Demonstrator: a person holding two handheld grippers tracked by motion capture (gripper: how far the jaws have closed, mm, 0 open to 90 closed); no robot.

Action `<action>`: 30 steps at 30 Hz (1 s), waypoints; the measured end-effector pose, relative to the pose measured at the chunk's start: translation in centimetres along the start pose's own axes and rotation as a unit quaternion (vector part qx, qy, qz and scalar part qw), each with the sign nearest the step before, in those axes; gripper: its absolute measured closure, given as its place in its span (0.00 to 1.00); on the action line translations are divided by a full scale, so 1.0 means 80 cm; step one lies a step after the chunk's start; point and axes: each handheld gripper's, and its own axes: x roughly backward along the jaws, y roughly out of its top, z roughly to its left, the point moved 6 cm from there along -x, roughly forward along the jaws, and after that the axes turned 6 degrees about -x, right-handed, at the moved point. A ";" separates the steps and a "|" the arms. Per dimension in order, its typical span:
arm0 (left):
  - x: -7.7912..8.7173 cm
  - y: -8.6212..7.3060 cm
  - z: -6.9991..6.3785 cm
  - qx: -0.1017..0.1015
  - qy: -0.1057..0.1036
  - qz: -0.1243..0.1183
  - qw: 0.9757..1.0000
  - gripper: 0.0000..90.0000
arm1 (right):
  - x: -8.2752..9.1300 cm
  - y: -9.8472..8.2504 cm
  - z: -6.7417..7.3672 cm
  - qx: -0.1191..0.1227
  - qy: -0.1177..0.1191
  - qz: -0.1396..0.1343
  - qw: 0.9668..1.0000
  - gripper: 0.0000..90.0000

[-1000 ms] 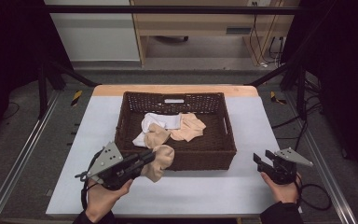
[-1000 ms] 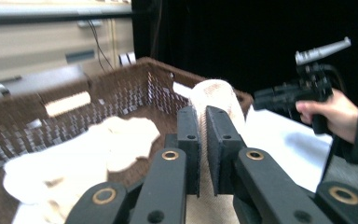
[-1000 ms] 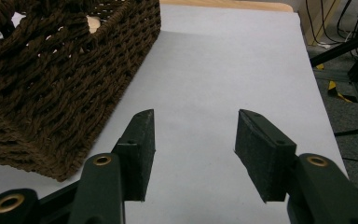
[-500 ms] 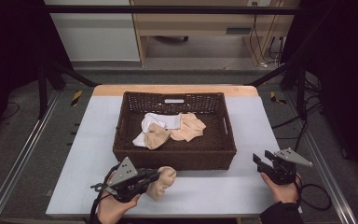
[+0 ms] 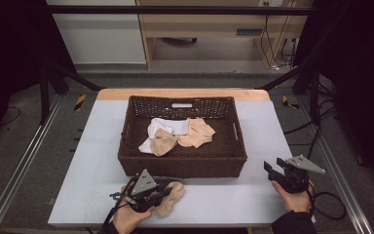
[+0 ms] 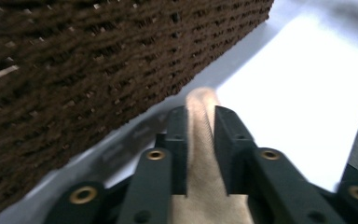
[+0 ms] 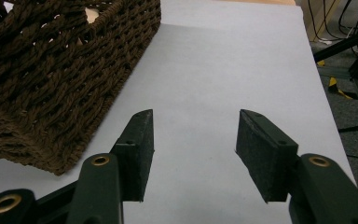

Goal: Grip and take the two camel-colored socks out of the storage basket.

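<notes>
Left gripper down low on the near part of the grey surface, just in front of the brown wicker basket, jaws pointing across toward the right. Between those jaws, a beige sock; seen close in the left gripper view as a narrow band of cloth running up the gap, with the pads just been opening and apparently no longer pinching it. Mostly resting on the surface already, near the basket's front wall and outside it. Right gripper held well apart at the right side of the surface, spread and empty, having just opened a little further. Left in the basket: a white sock and two more beige socks, bunched together near the middle. Judged as the put-down step of moving socks out of the basket onto the surface, with most of the pile yet to go. Next move calls for widening the left jaws enough to shed the cloth, pulling back without dragging the sock along, then reaching over the rim for another one, perhaps its beige match.
</notes>
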 end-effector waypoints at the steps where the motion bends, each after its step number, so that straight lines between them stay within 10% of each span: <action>1: 0.002 0.002 0.001 0.003 0.003 -0.007 1.000 0.78 | 0.000 0.000 0.000 0.000 0.000 0.000 1.000 0.52; 15: 0.064 0.061 0.028 0.021 0.050 -0.114 0.992 0.61 | 0.000 0.003 -0.003 -0.008 -0.002 -0.009 1.000 0.49; 30: 0.092 0.130 0.087 0.035 0.102 -0.159 0.981 0.57 | 0.000 0.005 -0.002 -0.011 0.002 -0.010 1.000 0.45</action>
